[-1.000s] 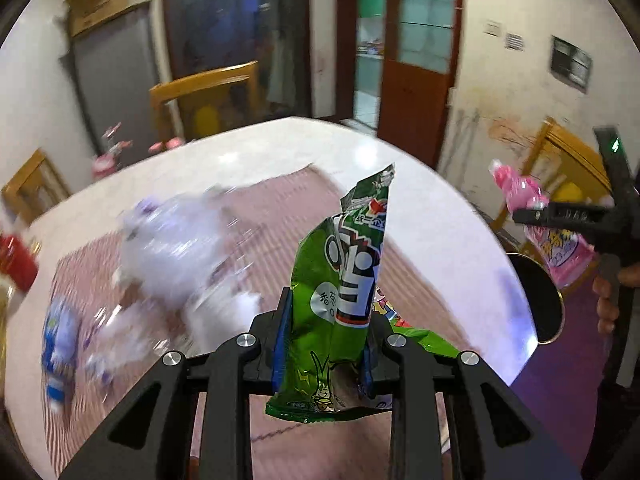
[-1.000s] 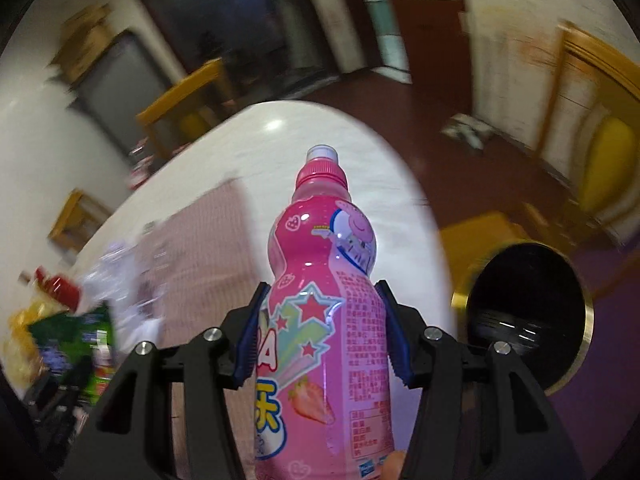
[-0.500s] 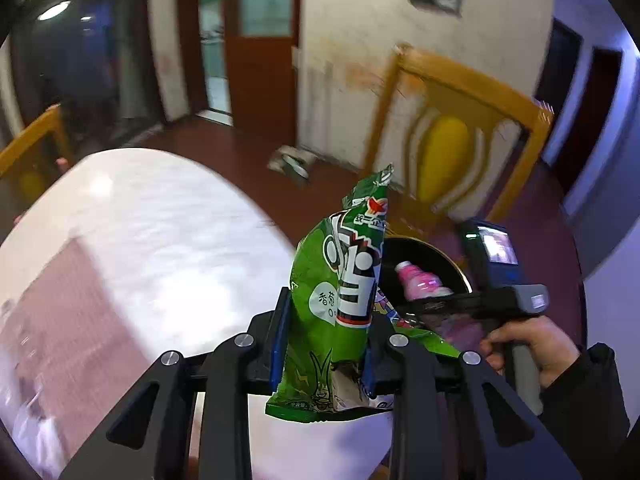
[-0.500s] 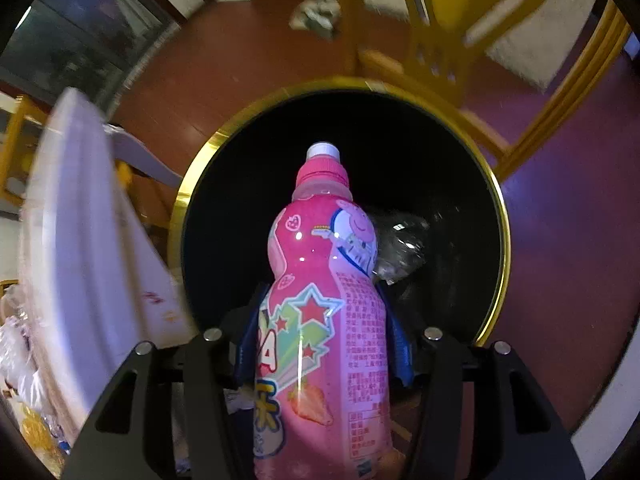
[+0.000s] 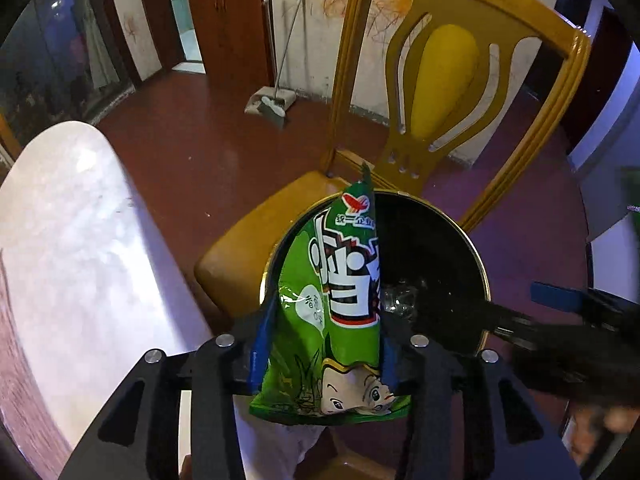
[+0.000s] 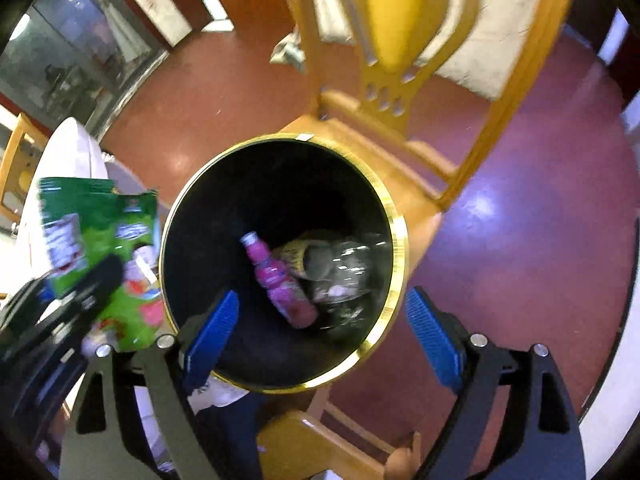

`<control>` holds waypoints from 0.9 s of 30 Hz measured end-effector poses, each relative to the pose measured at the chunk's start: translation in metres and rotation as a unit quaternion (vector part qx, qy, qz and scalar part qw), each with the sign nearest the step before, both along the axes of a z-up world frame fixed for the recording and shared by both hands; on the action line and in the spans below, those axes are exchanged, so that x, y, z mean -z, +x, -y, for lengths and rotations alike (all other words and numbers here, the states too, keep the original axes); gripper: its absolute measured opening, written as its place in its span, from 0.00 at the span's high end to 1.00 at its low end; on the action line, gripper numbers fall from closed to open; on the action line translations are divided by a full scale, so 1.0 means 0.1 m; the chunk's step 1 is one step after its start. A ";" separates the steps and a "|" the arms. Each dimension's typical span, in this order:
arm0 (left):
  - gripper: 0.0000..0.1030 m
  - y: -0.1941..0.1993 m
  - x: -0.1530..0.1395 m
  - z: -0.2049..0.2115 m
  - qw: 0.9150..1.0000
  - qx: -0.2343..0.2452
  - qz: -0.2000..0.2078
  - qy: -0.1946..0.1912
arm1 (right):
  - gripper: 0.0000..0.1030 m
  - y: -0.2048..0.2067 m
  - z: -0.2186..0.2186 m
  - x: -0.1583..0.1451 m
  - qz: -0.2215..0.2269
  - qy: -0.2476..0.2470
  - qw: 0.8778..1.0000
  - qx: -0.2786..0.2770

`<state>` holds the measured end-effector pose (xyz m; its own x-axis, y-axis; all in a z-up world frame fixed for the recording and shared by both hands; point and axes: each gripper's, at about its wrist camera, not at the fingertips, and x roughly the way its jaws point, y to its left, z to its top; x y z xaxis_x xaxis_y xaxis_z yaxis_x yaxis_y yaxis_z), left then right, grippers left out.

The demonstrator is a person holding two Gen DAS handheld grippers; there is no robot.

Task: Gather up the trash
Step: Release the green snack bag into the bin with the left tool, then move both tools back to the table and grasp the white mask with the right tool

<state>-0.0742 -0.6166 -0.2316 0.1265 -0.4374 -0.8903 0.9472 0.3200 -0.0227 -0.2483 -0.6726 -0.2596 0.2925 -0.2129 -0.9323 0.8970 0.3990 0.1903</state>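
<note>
Now the pink bottle lies in the bin; right tool gapes empty, left tool loosening around the green bag.

I see a green snack bag, crinkled and printed with a cartoon face, standing upright between the left tool's blue pads, over the near rim of the bin. The bin is round, black inside, gold-rimmed. A pink bottle lies tilted at its bottom, cap up-left, beside crumpled clear plastic.
</note>
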 end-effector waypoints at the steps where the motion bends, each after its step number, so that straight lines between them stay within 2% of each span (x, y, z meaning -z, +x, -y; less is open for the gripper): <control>1: 0.53 -0.03 0.04 0.02 1.000 0.000 0.000 0.001 | 0.17 -0.05 -0.01 -0.04 0.000 -0.006 1.000 0.003; 5: 0.33 0.00 0.09 0.06 1.000 -0.017 -0.006 -0.005 | 0.17 -0.20 -0.06 -0.24 0.010 -0.026 0.999 0.016; 6: 0.27 0.00 0.07 0.05 1.000 -0.019 -0.007 -0.010 | 0.17 -0.22 -0.06 -0.29 0.013 -0.031 0.999 0.019; 9: 0.15 -0.01 -0.06 -0.02 0.999 -0.020 0.000 -0.031 | 0.17 -0.21 -0.09 -0.45 0.024 -0.047 0.998 0.021; 12: 0.14 -0.01 -0.26 -0.18 0.998 -0.023 0.005 -0.062 | 0.17 -0.14 -0.20 -0.67 0.038 -0.069 0.997 0.011; 15: 0.11 0.05 -0.64 -0.56 0.992 -0.036 0.022 -0.122 | 0.17 0.02 -0.36 -0.92 0.061 -0.094 0.994 -0.011; 18: 0.05 0.20 -1.05 -1.17 0.979 -0.070 0.048 -0.184 | 0.17 0.28 -0.58 -1.16 0.084 -0.120 0.988 -0.046; 20: 0.06 0.38 -1.28 -1.71 0.971 -0.100 0.058 -0.207 | 0.17 0.54 -0.83 -1.33 0.104 -0.136 0.982 -0.083; 22: 0.05 0.52 -1.40 -2.21 0.965 -0.132 0.071 -0.215 | 0.17 0.76 -1.04 -1.46 0.123 -0.146 0.974 -0.120; 24: 0.05 0.67 -1.50 -2.83 0.955 -0.181 0.095 -0.214 | 0.17 1.07 -1.37 -1.59 0.144 -0.154 0.962 -0.171; 26: 0.05 0.81 -1.55 -3.41 0.942 -0.235 0.123 -0.207 | 0.17 1.41 -1.77 -1.71 0.168 -0.154 0.946 -0.229; 27: 0.05 0.86 -1.57 -3.73 0.932 -0.268 0.141 -0.199 | 0.17 1.58 -1.97 -1.74 0.178 -0.152 0.937 -0.259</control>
<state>0.0119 -0.2437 -0.0745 0.6257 -0.5330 -0.5696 0.6399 0.7683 -0.0158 -0.0907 -0.4758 -0.0852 0.7106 -0.1972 -0.6754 0.4695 0.8478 0.2465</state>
